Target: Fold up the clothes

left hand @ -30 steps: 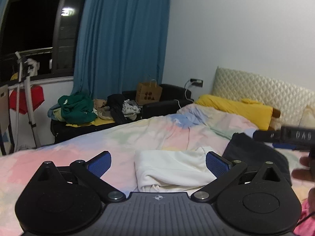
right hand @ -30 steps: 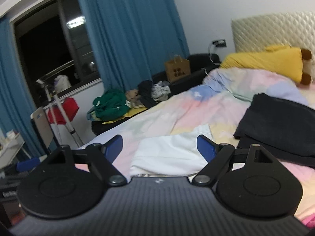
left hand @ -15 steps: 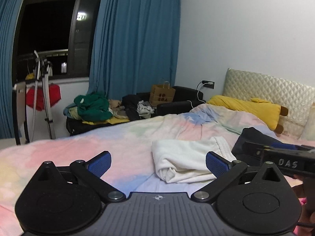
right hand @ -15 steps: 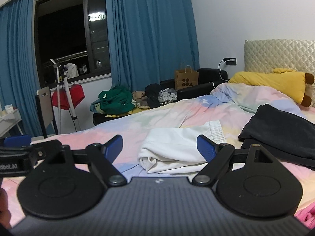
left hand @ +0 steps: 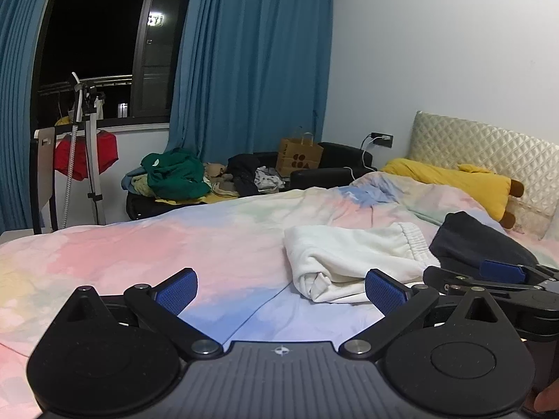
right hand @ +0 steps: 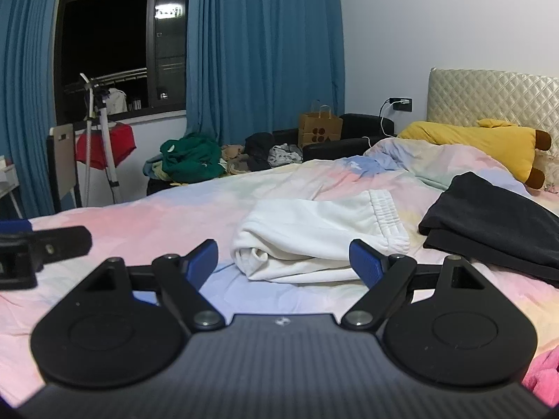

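Two grippers, one in each of my hands, sit low over the pastel bedspread [right hand: 139,223]. My left gripper [left hand: 281,291] has its jaws spread wide with nothing between the blue pads. My right gripper [right hand: 283,262] is just as wide and empty too. The white sweatpants [right hand: 314,241] lie loosely bunched on the bed just ahead of both tools, untouched. Just beside them on the right lies a folded black garment [right hand: 489,223], near the yellow pillow [right hand: 471,143] by the headboard.
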`<action>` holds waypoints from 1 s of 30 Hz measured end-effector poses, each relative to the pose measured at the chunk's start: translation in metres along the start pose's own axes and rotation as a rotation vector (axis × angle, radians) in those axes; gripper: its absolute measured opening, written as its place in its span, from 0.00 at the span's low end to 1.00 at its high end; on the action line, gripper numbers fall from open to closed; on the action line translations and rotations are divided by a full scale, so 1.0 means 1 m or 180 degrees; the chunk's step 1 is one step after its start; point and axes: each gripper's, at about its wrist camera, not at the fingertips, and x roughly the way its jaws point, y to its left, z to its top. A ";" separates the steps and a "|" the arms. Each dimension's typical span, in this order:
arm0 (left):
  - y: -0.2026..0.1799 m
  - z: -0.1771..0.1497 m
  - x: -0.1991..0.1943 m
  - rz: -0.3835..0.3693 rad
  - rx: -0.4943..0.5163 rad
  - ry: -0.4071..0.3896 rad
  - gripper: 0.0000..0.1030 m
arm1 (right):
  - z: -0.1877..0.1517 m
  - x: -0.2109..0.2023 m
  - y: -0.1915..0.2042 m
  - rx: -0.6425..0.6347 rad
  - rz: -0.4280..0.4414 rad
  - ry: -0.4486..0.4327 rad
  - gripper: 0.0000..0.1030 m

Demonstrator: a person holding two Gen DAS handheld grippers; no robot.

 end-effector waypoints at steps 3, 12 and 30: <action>0.001 -0.003 0.003 0.0016 -0.0023 0.0026 1.00 | -0.002 0.001 0.000 -0.0004 -0.0017 -0.0023 0.81; -0.001 -0.006 0.010 0.0068 -0.0012 0.0024 1.00 | -0.010 0.000 0.000 -0.0068 -0.0084 -0.0061 0.81; 0.000 -0.016 0.016 0.0151 -0.0002 0.0069 1.00 | -0.011 0.005 -0.003 -0.0041 -0.0086 0.0000 0.81</action>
